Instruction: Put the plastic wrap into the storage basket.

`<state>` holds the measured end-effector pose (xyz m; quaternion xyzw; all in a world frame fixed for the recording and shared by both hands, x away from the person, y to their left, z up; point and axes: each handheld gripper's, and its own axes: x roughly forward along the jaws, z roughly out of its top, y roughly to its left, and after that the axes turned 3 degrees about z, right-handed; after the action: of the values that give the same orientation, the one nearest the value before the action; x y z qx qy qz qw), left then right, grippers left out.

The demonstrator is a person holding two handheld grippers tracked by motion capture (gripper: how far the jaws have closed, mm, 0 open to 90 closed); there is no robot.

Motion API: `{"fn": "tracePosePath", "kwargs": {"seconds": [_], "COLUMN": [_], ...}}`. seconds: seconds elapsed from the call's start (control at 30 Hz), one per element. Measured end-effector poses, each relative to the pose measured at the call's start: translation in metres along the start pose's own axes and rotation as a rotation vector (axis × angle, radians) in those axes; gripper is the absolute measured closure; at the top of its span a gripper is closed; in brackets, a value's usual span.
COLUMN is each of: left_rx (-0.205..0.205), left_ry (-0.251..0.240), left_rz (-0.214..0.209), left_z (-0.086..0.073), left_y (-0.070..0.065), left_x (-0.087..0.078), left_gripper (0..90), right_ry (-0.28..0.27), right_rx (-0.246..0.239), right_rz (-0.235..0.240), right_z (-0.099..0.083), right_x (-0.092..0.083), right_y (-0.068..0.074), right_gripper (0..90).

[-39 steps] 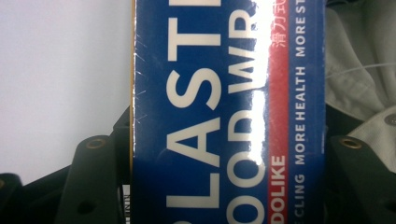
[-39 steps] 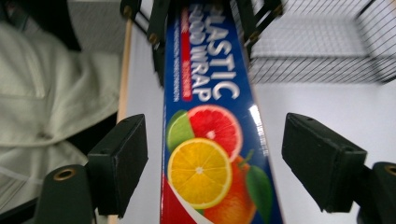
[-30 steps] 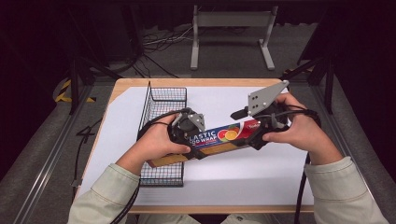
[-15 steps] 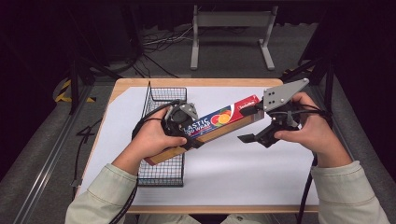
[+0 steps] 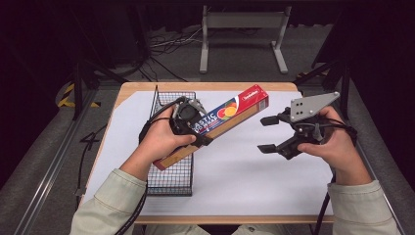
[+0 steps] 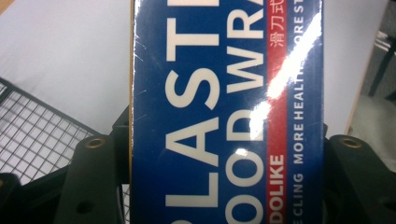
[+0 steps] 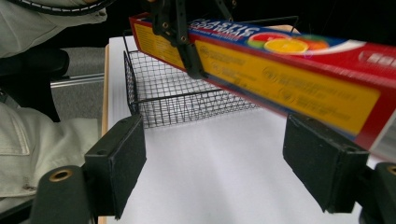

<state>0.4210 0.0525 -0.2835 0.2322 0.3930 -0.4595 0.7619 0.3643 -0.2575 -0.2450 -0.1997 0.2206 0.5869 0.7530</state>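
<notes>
A long box of plastic food wrap (image 5: 230,111), blue and red on top with a yellow side, hangs slantwise above the table. My left gripper (image 5: 188,120) is shut on its lower-left part, over the black wire basket (image 5: 169,181). In the left gripper view the blue face of the box (image 6: 224,116) lies between both fingers (image 6: 93,182). My right gripper (image 5: 263,134) stands open to the right of the box, apart from it, nothing between its pads. In the right gripper view the box (image 7: 289,88) runs above and beyond the right gripper (image 7: 215,172).
White paper (image 5: 235,176) covers the wooden table. The wire basket (image 7: 187,98) stands at the table's left, under the near end of the box. A metal stand (image 5: 242,29) and cables lie on the floor beyond the far edge.
My right gripper has left the red end of the box and drawn off to the right. The box has swung, its red end now pointing toward the far right, carried by the left gripper alone.
</notes>
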Motion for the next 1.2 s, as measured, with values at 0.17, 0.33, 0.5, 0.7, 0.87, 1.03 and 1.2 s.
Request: {"fn": "tracePosePath", "kwargs": {"seconds": [0.17, 0.33, 0.5, 0.7, 0.87, 1.03, 1.2], "left_rx": [-0.048, -0.102, -0.134, -0.223, -0.3, -0.365, -0.459], "left_ry": [-0.012, -0.021, -0.028, -0.056, -0.035, -0.012, -0.01], "left_rz": [0.056, 0.097, 0.135, 0.197, 0.224, 0.238, 0.271], "left_z": [0.003, 0.004, 0.004, 0.004, 0.001, -0.001, -0.005], "left_y": [0.005, 0.011, 0.013, 0.016, 0.018, 0.02, 0.021], "left_x": [0.002, 0.003, 0.003, 0.001, 0.002, 0.003, 0.002], "left_gripper": [39.4, 39.3, 39.3, 39.3, 39.4, 39.4, 39.3], "right_ry": [-0.009, -0.015, -0.005, -0.037, -0.028, -0.006, -0.01], "right_rx": [0.028, 0.041, 0.058, 0.083, 0.104, 0.109, 0.124], "right_rz": [-0.019, -0.03, -0.043, -0.045, -0.072, -0.081, -0.093], "right_z": [-0.018, -0.03, -0.039, -0.049, -0.057, -0.06, -0.063], "right_x": [0.005, 0.011, 0.018, 0.017, 0.015, 0.019, 0.02], "right_y": [-0.004, -0.004, -0.004, -0.006, -0.008, -0.009, -0.01], "right_gripper": [22.0, 22.0, 22.0, 21.2, 20.8, 20.3, 20.0]}}
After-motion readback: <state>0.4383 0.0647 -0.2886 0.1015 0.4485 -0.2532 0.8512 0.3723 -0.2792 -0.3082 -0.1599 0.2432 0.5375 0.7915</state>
